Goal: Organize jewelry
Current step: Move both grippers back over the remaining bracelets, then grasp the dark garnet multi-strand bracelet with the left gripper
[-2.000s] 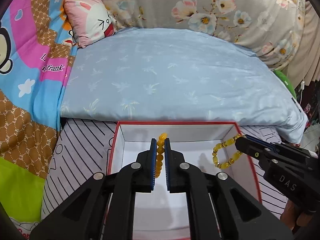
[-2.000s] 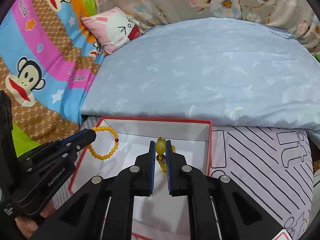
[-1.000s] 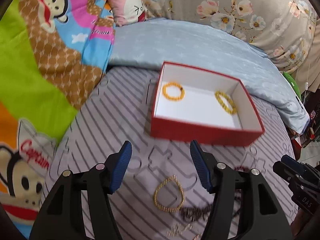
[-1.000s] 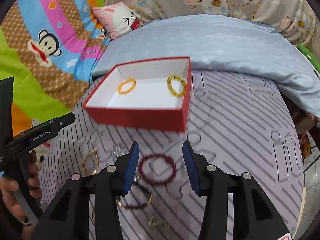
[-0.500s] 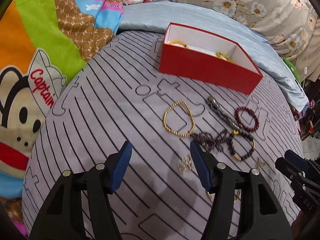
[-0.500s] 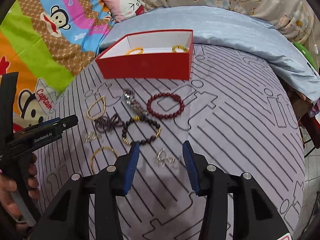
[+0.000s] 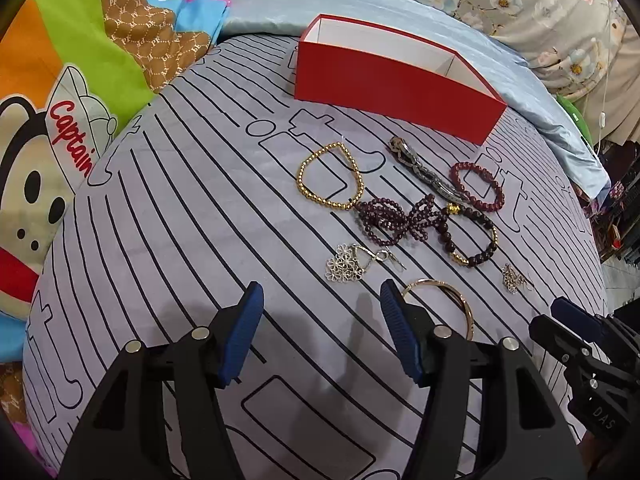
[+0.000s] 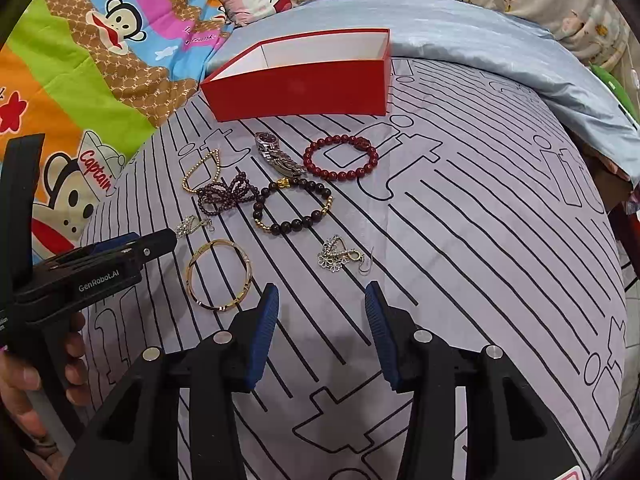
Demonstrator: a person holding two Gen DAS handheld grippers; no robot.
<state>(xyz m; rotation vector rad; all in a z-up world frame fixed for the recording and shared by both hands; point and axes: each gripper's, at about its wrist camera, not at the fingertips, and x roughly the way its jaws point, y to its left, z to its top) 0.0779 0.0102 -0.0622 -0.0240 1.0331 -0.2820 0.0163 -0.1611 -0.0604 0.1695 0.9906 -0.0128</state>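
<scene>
Nearest, both tongs stand parted with nothing between their blue pads: the left gripper (image 7: pixel 320 330) wide, the right gripper (image 8: pixel 320 330) a little narrower, each hanging over bare striped bedspread (image 8: pixel 480 240). Just beyond the left one lies a thin gold bangle (image 7: pixel 444 300), its rim partly hidden by the right finger; a silver flower earring (image 7: pixel 346 266) sits just ahead. In front of the right one is a second silver earring (image 8: pixel 338 256). Farther out the beaded pieces crowd together: a dark bead bracelet (image 8: pixel 292 208) touching a bunched purple strand (image 8: pixel 226 194), a gold bead bracelet (image 7: pixel 330 178), a watch (image 8: pixel 276 156) and a red bead bracelet (image 8: pixel 342 158). Farthest, the red box (image 8: pixel 300 88) waits by the blue pillow.

Likely trouble: the purple strand and dark bracelet touch, so lifting one may drag the other; the earrings are small and flat and could slip the pads on soft fabric.

Only the right view shows the hand (image 8: pixel 24 380) on the left handle and the bangle whole; neither view sees the box floor
</scene>
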